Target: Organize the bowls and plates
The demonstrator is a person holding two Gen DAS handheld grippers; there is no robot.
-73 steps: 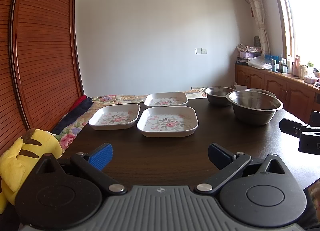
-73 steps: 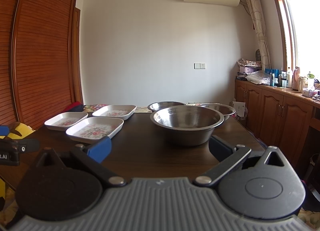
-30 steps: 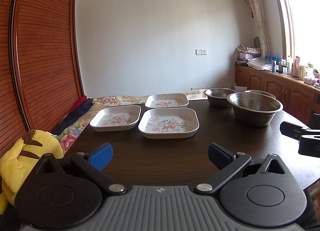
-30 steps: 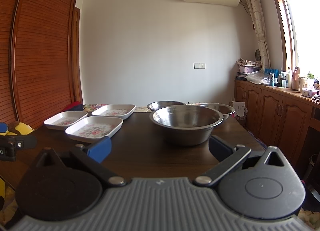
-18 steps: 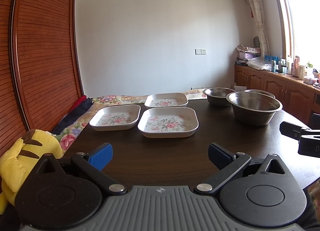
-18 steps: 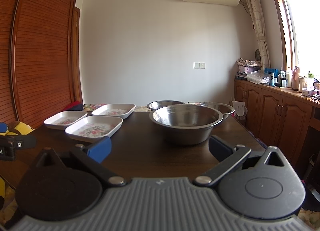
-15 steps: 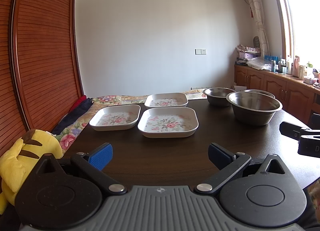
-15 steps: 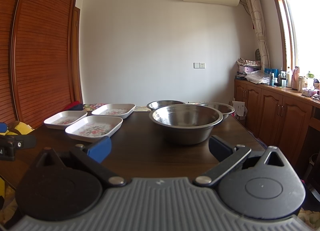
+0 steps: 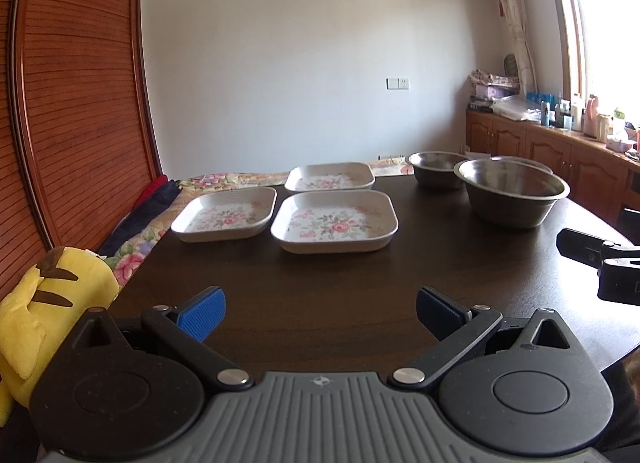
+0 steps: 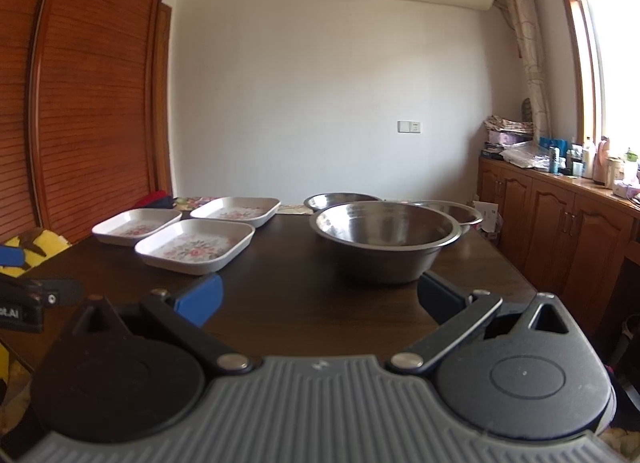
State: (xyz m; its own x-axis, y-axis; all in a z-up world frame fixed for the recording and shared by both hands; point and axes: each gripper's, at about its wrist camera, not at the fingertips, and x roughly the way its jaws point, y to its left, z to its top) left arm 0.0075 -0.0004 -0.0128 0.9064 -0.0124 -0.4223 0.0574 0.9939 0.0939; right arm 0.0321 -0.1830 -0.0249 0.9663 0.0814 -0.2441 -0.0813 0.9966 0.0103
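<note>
Both wrist cameras sit low at the desk's (image 9: 320, 283) near edge, facing the far wall, sharing the plates (image 9: 335, 221) and bowls (image 10: 386, 233).

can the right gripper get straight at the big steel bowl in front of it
Probably yes: the right gripper is open, the big steel bowl sits straight ahead, and only bare table lies between.

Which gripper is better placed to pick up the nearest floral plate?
Left. The left gripper is open and faces the nearest floral plate straight ahead. The right gripper, also open, faces the big steel bowl instead.
</note>
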